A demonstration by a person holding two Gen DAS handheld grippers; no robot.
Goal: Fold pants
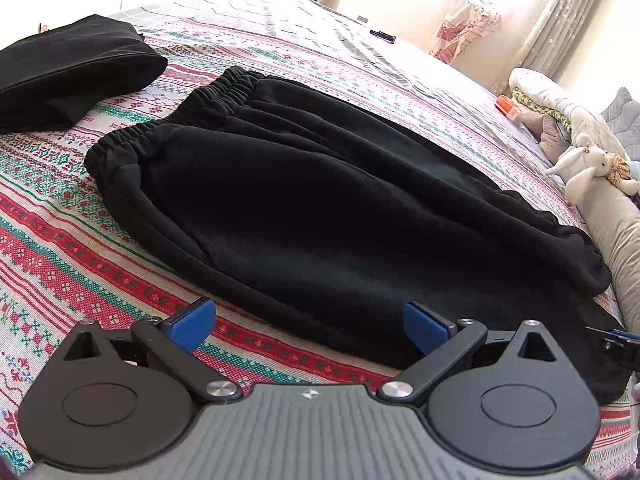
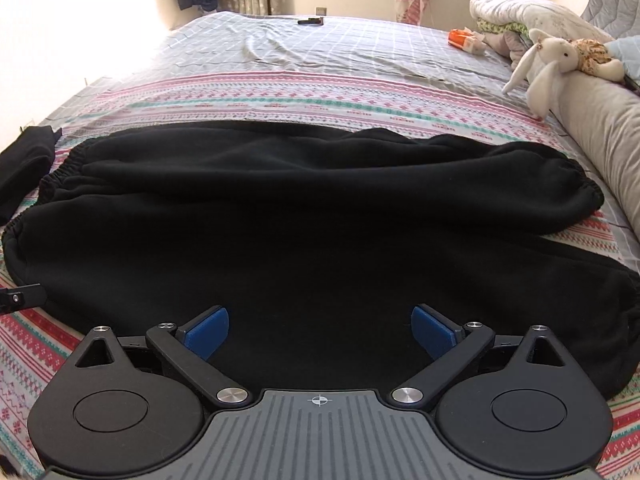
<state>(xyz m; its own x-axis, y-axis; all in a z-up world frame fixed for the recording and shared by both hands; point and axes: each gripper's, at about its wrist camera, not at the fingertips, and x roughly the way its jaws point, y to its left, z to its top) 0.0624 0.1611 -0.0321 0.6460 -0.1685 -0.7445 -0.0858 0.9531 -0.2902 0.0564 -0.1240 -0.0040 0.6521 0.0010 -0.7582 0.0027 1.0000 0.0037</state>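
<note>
Pants (image 2: 304, 216), black and thick, lie spread flat across the patterned blanket (image 1: 60, 240) on the bed, with the gathered waistband (image 1: 176, 120) toward the left and the cuffs (image 2: 576, 184) toward the right, near the grey bolster (image 2: 600, 128). One leg appears to lie beside or partly over the other, so a lengthwise fold looks to be the step in hand, though the dark cloth hides the seams.

Both tongs are spread wide and hold nothing. The left tongs (image 1: 310, 326) hang over the near edge of the pants, half above blanket; the right tongs (image 2: 320, 332) hang over the black cloth itself.

To do it well, each pair should probably pinch the near edge through both layers, one close to the waistband and one close to the cuffs, then lift together and carry the edge evenly so the fold stays straight. A second black garment (image 1: 68, 72) lies well apart, past the waistband, and a toy rabbit (image 2: 548, 64) sits on the bolster, both clear of the fold.
</note>
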